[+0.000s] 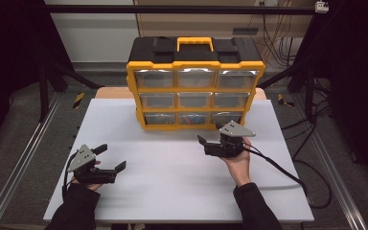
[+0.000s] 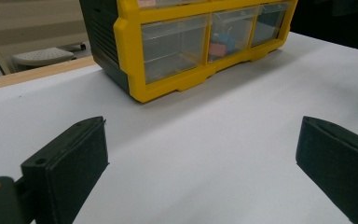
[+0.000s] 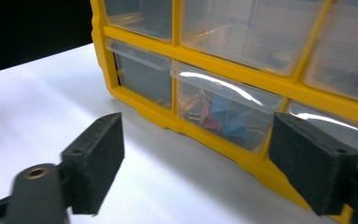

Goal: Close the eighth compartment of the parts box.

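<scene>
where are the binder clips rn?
The binder clips sit in the bottom-middle drawer of the yellow organizer at the table's far edge. In the right gripper view they lie straight ahead, between the right tool's open jaws.

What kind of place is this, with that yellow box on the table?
Probably a lab or workshop bench set up for recording handling work. A white table stands inside a metal frame, cables hang along the back wall, and a person holds the left gripper and right gripper before a drawer organizer.
</scene>
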